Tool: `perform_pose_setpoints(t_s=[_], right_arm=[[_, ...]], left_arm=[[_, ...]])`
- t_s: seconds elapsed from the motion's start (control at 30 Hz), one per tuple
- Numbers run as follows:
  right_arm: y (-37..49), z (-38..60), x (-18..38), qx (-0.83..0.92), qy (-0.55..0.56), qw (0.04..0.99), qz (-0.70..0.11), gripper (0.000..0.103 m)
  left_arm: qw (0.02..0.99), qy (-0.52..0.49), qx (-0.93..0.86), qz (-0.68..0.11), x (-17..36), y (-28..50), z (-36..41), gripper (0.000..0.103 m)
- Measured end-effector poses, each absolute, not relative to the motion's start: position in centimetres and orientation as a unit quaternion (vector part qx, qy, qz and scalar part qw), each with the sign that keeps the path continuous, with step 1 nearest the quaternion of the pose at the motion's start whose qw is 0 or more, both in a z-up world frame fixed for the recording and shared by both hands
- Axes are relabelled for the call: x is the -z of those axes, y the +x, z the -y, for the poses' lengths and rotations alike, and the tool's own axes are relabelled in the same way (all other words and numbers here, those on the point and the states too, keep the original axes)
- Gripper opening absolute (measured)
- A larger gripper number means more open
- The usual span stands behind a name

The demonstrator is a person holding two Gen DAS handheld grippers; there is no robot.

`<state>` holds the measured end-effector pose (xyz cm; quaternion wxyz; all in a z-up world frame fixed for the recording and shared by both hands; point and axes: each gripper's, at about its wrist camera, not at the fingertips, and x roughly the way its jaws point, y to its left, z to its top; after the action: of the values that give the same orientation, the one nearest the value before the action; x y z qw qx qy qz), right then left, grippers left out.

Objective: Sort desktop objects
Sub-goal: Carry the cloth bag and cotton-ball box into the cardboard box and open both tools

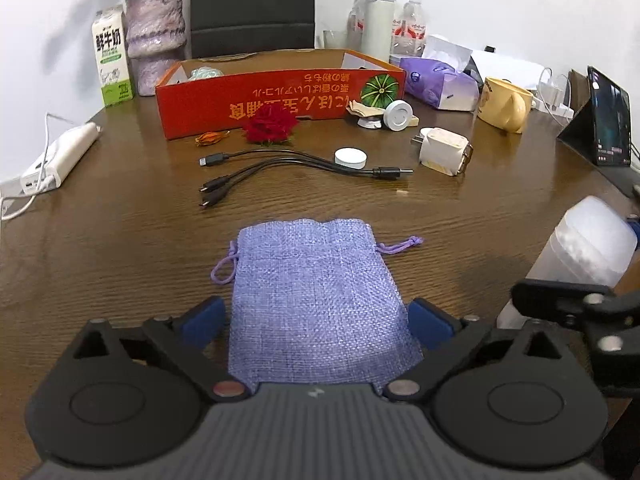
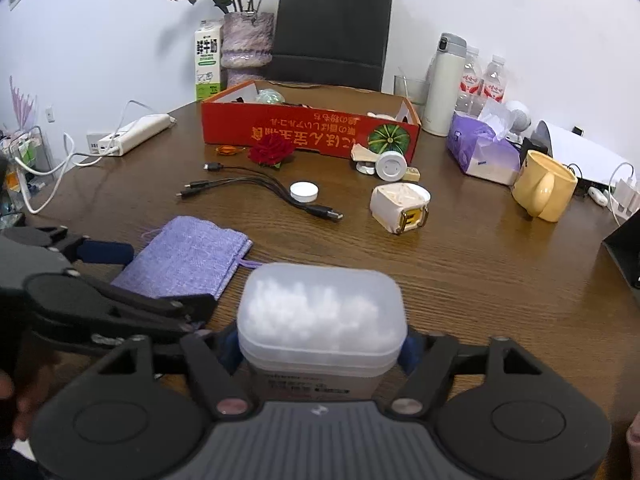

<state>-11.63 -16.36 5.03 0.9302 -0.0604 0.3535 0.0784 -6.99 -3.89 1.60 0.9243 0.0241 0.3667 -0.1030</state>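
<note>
My left gripper (image 1: pixel 316 320) stands with its jaws spread wide, one blue pad (image 1: pixel 204 320) on each side of the purple drawstring pouch (image 1: pixel 316 292), and from what I can see neither pad presses the cloth. The pouch lies flat on the brown wooden table (image 1: pixel 120 220), its long axis running straight away from my left wrist camera, the gathered mouth and drawstrings pointing toward the far side and the closed bottom toward me. From the right wrist it sits to the left and its length runs on a slant. My right gripper (image 2: pixel 320 344) has a translucent plastic container (image 2: pixel 320 308) full of white cotton buds between its fingers; the jaws are fairly wide and the pads sit right at its sides, but I cannot tell whether they actually press it. The container appears to stand upright just beside the pouch, lid rounded, printed label facing the camera. Farther off lie a black multi-head cable (image 1: pixel 288 164), a white round cap (image 1: pixel 350 158), a white plug adapter (image 1: pixel 442 152) and a red fabric flower (image 1: pixel 270 126), all in front of the red cardboard box (image 1: pixel 280 98). A yellow mug (image 1: pixel 504 104) stands to the right.
</note>
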Motion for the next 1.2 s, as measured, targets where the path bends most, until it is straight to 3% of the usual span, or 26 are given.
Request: perform_pose_setpoints(t_s=[0.1, 0.17, 0.3, 0.37, 0.47, 0.63, 0.83, 1.03, 1.2], right_arm=[[-11.8, 17.0, -5.5, -0.085, -0.045, 0.929, -0.357, 0.071], [-11.6, 17.3, -5.1, -0.081, -0.032, 0.931, -0.354, 0.065], [-11.4, 16.9, -4.9, -0.067, -0.042, 0.937, -0.339, 0.065], [-11.2, 16.7, -4.9, -0.066, -0.046, 0.938, -0.337, 0.065], [-10.9, 16.8, -4.9, -0.062, -0.048, 0.939, -0.335, 0.065], [-10.1, 17.1, -6.5, -0.069, -0.038, 0.946, -0.315, 0.065], [-6.3, 18.0, -11.6, -0.097, -0.001, 0.960, -0.262, 0.065], [4.2, 18.4, -17.0, -0.100, 0.006, 0.974, -0.203, 0.065], [21.2, 18.7, -16.6, -0.090, 0.043, 0.953, -0.286, 0.065]], left_arm=[[0.925, 0.016, 0.105, -0.365, -1.6, -6.7, 4.0, 0.100], [0.930, 0.048, 0.107, -0.348, -1.4, -7.1, 4.7, 0.075], [0.932, 0.049, 0.119, -0.339, -1.7, -7.3, 4.8, 0.050], [0.935, 0.049, 0.115, -0.332, -1.7, -7.5, 4.7, 0.029], [0.935, 0.038, 0.120, -0.332, -2.0, -7.8, 4.6, 0.011], [0.939, 0.012, 0.142, -0.313, -4.5, -7.8, 3.2, 0.009], [0.943, -0.065, 0.186, -0.269, -11.9, -3.4, -1.2, 0.009], [0.943, -0.082, 0.166, -0.276, -17.6, 10.4, -2.4, 0.009], [0.926, -0.087, 0.119, -0.348, -14.1, 24.9, -0.7, 0.009]])
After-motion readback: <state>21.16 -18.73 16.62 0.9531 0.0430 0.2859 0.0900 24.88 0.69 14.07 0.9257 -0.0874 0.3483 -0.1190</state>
